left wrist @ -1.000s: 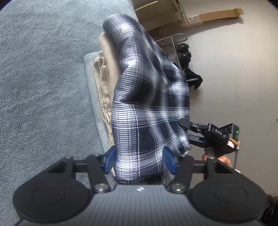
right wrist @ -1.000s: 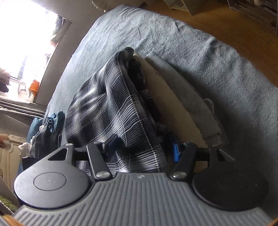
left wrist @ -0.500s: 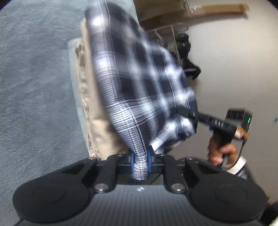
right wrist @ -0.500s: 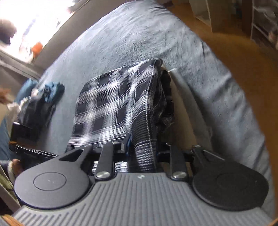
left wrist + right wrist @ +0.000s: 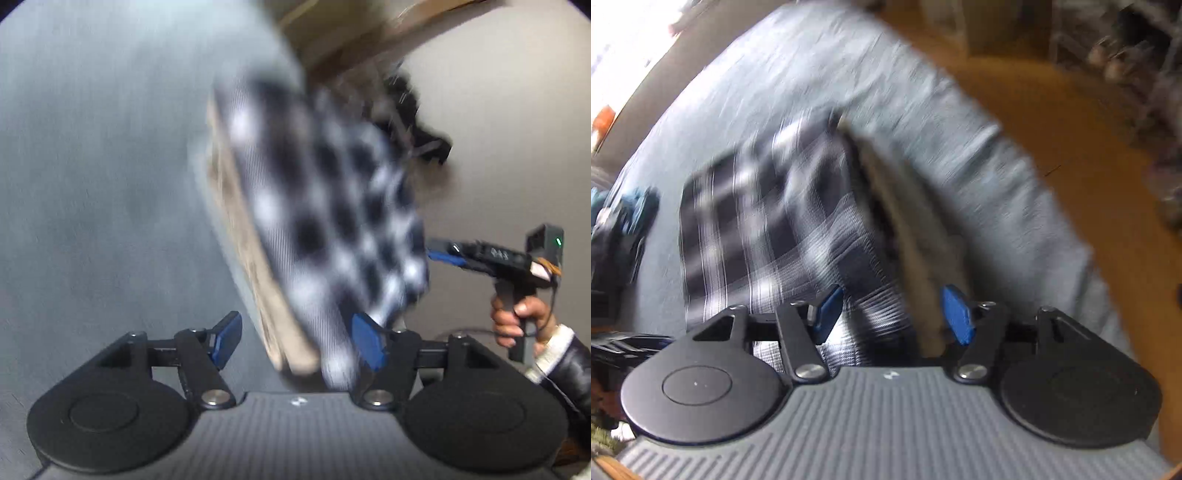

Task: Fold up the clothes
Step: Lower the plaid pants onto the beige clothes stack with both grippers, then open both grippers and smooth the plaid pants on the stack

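The plaid garment (image 5: 325,221), dark blue and white, is lying folded on top of a beige folded garment (image 5: 255,266), and both are sitting on the grey blanket (image 5: 96,177) that is covering the bed; both wrist views are smeared by motion, so the weave and edges are reading only as soft checks. In the right wrist view the plaid garment (image 5: 764,218) is spreading to the left of the beige folded garment (image 5: 919,236), whose edge is showing as a pale strip beside it. The left gripper (image 5: 295,341) is hanging just in front of the near end of the plaid garment, its jaws spreading apart with the blue pads (image 5: 229,338) clear of the cloth, though the stack's near corner is lying between them. The right gripper (image 5: 892,314) is likewise opening, its blue pads (image 5: 955,314) standing apart over the near edge of the plaid garment without pinching it. In the left wrist view the right gripper (image 5: 443,254) is sitting just beside the plaid garment's far side, carried by a hand (image 5: 521,321) in a dark sleeve with a pale cuff. A heap of dark and teal clothes (image 5: 624,218) is lying on the blanket well left of the plaid garment. No writing can be read anywhere; a small pale mark on each gripper body is too blurred to make out.
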Tool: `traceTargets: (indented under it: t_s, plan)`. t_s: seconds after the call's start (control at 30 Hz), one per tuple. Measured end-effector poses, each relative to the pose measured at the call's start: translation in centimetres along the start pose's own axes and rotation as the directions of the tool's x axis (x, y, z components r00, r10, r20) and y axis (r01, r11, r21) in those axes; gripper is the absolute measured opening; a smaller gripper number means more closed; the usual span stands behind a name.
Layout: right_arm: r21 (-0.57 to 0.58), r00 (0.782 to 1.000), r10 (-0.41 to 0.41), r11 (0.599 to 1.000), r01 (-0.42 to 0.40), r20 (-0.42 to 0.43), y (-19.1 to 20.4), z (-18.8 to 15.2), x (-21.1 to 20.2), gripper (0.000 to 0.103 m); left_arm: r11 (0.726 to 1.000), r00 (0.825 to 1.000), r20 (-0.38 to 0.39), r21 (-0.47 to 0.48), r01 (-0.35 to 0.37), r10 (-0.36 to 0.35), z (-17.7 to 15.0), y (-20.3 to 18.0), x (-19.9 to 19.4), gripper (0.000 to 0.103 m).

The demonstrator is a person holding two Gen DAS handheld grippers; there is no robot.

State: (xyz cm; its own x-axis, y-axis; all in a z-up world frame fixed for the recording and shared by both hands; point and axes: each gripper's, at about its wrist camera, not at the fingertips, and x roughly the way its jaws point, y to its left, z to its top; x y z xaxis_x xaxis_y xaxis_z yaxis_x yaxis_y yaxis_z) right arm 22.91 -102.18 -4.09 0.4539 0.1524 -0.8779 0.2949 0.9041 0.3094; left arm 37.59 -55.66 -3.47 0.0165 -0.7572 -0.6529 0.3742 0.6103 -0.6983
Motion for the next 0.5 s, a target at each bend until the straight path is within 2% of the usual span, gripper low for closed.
traceTargets:
  t_s: [0.1, 0.13, 0.17, 0.23, 0.27, 0.3, 0.33, 0.37, 0.43, 0.5]
  plan:
    - [-0.035, 0.985, -0.012, 0.999, 0.018, 0.171, 1.8, 0.1, -2.9, 0.057, 0.995, 0.99, 0.14, 0.104, 0.003, -0.017, 3.2, -2.4, -1.7, 0.063]
    - [-0.05, 0.976, -0.005, 0.999, 0.017, 0.219, 2.7, 0.1, -3.4, 0.054, 0.989, 0.987, 0.158, 0.145, 0.016, -0.039, 4.1, -3.5, -1.3, 0.063]
    - [-0.059, 0.97, 0.018, 0.998, -0.004, 0.242, 3.4, 0.0, -3.2, 0.046, 0.982, 0.984, 0.167, 0.188, 0.029, -0.061, 4.7, -4.6, -0.7, 0.063]
    - [-0.077, 0.962, 0.06, 0.996, -0.041, 0.265, 4.5, -0.3, -2.2, 0.038, 0.966, 0.987, 0.127, 0.253, 0.06, -0.095, 5.0, -5.9, 1.4, 0.063]
    - [-0.084, 0.966, 0.078, 0.995, -0.059, 0.246, 4.8, -0.6, -1.2, 0.036, 0.961, 0.991, 0.095, 0.27, 0.068, -0.097, 4.8, -6.3, 2.8, 0.063]
    - [-0.087, 0.975, 0.079, 0.994, -0.062, 0.207, 4.8, -1.1, 0.1, 0.035, 0.963, 0.996, 0.053, 0.265, 0.052, -0.069, 4.4, -6.1, 4.4, 0.06]
    - [-0.093, 0.989, 0.052, 0.995, -0.039, 0.141, 4.8, -1.7, 1.9, 0.034, 0.968, 1.0, 0.013, 0.249, 0.023, -0.027, 4.2, -5.7, 6.0, 0.059]
    - [-0.104, 0.997, 0.024, 0.994, -0.015, 0.08, 4.9, -2.2, 3.6, 0.033, 0.973, 1.0, -0.013, 0.232, 0.0, 0.003, 4.0, -5.3, 7.2, 0.051]
    - [-0.171, 0.999, -0.03, 0.985, 0.034, 0.025, 5.4, -2.9, 5.0, 0.032, 0.982, 1.0, -0.019, 0.19, -0.02, 0.024, 4.1, -4.3, 8.1, 0.049]
    - [-0.177, 1.0, 0.001, 0.984, 0.002, 0.018, 5.9, -1.7, 3.8, 0.034, 0.985, 0.999, -0.024, 0.171, -0.019, 0.023, 4.4, -3.8, 8.5, 0.049]
